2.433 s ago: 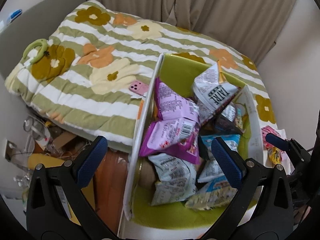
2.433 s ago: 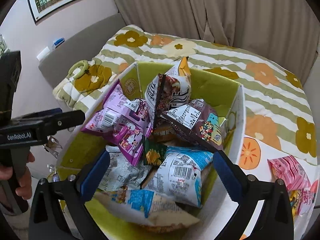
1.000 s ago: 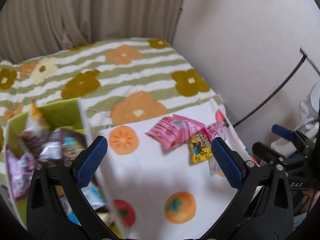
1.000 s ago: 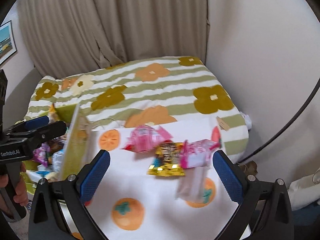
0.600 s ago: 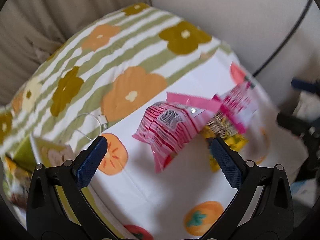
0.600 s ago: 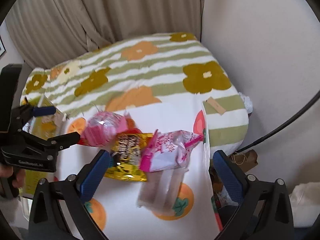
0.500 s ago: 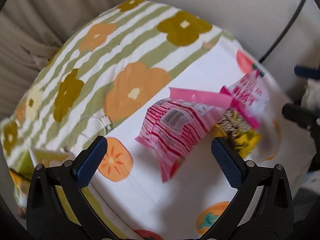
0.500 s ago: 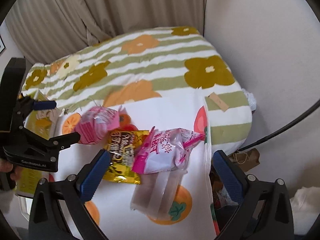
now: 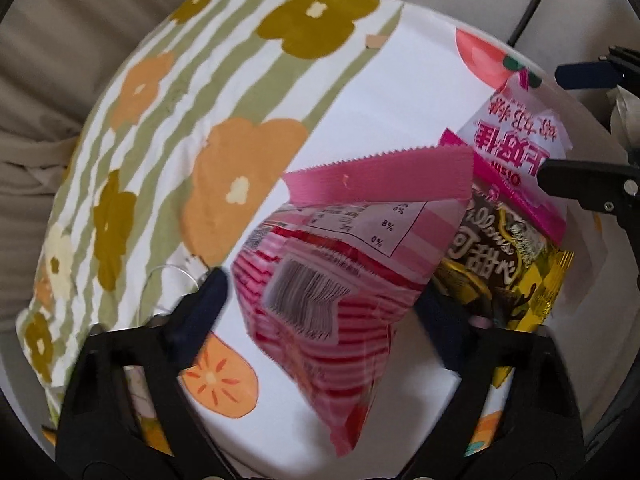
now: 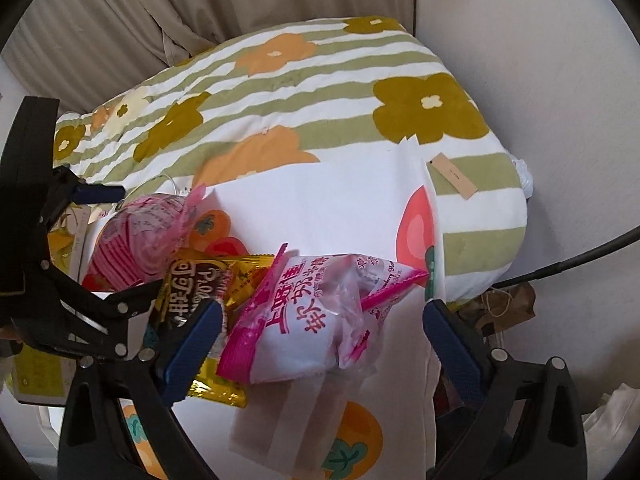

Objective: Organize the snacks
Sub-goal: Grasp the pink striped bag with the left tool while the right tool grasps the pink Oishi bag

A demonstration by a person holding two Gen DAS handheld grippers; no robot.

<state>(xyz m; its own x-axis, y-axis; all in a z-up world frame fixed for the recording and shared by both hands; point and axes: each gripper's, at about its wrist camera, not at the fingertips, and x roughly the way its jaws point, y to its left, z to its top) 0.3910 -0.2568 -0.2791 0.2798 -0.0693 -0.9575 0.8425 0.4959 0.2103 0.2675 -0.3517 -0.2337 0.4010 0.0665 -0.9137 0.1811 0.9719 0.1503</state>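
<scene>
A pink and red striped snack bag (image 9: 332, 280) lies on a white fruit-print cloth (image 9: 380, 100). My left gripper (image 9: 324, 312) is open with its fingers on either side of this bag; contact with the pads cannot be told. Beside it lie a yellow and brown snack bag (image 9: 504, 256) and a pink and white snack bag (image 9: 516, 148). In the right wrist view my right gripper (image 10: 320, 328) is open around the pink and white bag (image 10: 312, 316), with the yellow bag (image 10: 200, 284), the striped bag (image 10: 140, 232) and a clear flat packet (image 10: 296, 412) nearby.
The cloth lies on a green-striped flowered quilt (image 10: 300, 92). The edge of the green snack box (image 10: 60, 248) shows at the left. Curtains (image 10: 200, 0) and a wall (image 10: 540, 40) stand behind. The quilt drops off at the right, with a black cable (image 10: 580, 256) there.
Both grippers swung from the snack box to the loose snacks on the cloth and moved in close. The left fingers now stand around the striped bag, the right around the pink and white bag.
</scene>
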